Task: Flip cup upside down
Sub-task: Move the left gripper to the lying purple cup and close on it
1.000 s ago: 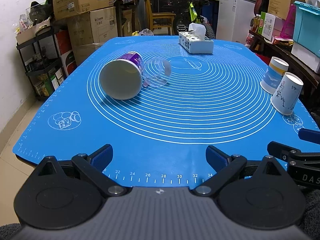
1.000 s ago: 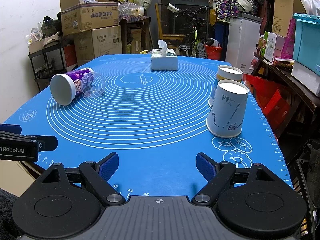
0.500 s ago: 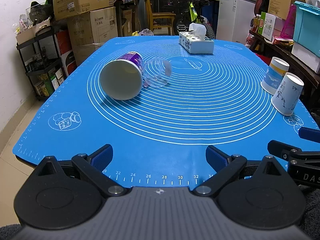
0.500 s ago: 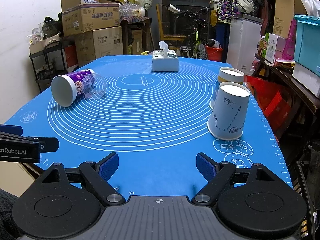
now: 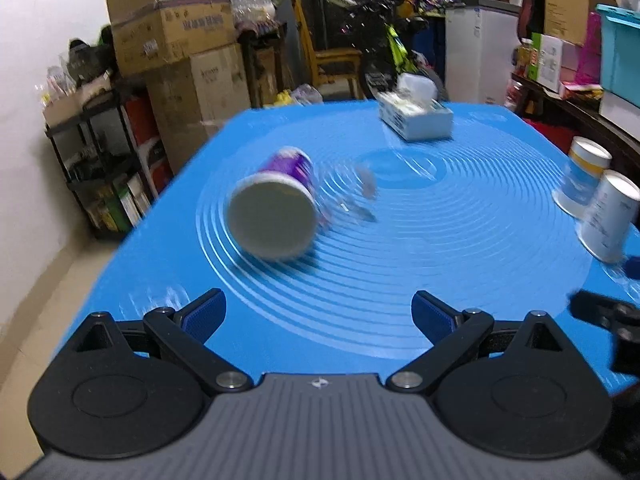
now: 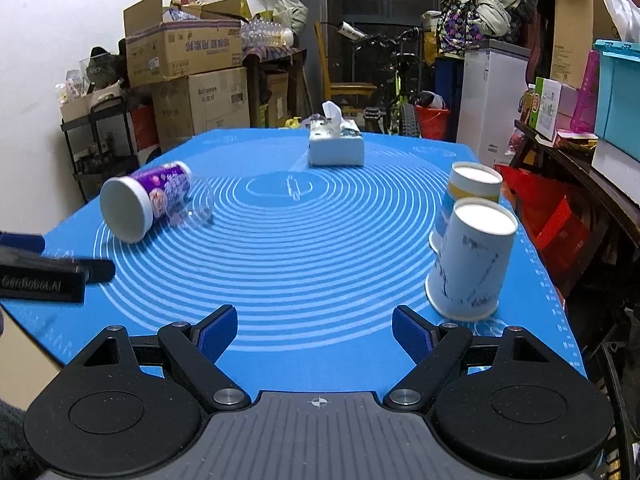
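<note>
A purple cup (image 5: 276, 208) with a clear domed lid lies on its side on the blue mat (image 5: 400, 272), its white base toward me; it also shows in the right wrist view (image 6: 148, 204) at the left. My left gripper (image 5: 318, 314) is open and empty, in front of the cup and apart from it. My right gripper (image 6: 314, 330) is open and empty over the mat's near edge. Two paper cups stand upside down at the right: a white one (image 6: 470, 258) and a yellow-banded one (image 6: 474, 184) behind it.
A tissue box (image 6: 335, 146) sits at the far middle of the mat. Cardboard boxes (image 6: 184, 54) and a shelf (image 6: 100, 144) stand beyond the left edge. A low bench with bins (image 6: 580, 136) runs along the right. The left gripper's body (image 6: 44, 276) shows at left.
My left gripper has moved forward and up toward the lying purple cup; its view is blurred by motion. My right gripper has edged forward toward the paper cups. Both stay open.
</note>
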`<state>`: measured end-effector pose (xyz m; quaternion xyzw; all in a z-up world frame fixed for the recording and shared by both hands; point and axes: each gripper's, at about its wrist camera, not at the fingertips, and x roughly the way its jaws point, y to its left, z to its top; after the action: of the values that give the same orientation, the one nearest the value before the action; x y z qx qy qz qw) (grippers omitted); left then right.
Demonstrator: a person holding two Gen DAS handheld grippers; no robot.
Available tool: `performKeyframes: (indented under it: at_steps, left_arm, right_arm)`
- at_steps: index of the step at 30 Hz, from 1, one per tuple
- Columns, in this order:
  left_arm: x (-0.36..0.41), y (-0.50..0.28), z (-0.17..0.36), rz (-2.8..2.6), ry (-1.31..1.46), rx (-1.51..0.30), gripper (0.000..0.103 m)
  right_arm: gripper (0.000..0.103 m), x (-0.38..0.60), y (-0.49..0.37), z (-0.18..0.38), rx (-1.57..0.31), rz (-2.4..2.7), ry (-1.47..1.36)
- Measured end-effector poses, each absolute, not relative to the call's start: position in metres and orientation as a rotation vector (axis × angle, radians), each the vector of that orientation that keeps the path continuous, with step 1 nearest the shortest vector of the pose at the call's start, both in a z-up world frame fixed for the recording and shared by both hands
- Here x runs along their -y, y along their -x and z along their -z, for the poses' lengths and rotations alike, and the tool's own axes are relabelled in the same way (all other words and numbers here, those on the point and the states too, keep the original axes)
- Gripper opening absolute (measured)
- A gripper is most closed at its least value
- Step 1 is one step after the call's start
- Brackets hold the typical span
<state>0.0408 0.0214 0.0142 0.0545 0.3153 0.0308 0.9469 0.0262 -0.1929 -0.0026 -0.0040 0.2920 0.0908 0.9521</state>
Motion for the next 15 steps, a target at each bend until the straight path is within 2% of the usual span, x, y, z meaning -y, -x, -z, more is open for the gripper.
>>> performKeyframes:
  at_steps: [7,15]
  left_arm:
    - [-0.043,-0.095,-0.024,-0.099,-0.136,-0.594,0.099]
    - [-0.048,-0.14,-0.009,-0.065,-0.177,-0.675,0.099]
  right_arm:
    - [0.086,0.187,-0.04,0.005,-0.593,-0.189,0.008]
    - [0.087,0.189,-0.05,0.015,-0.617,-0.174,-0.001]
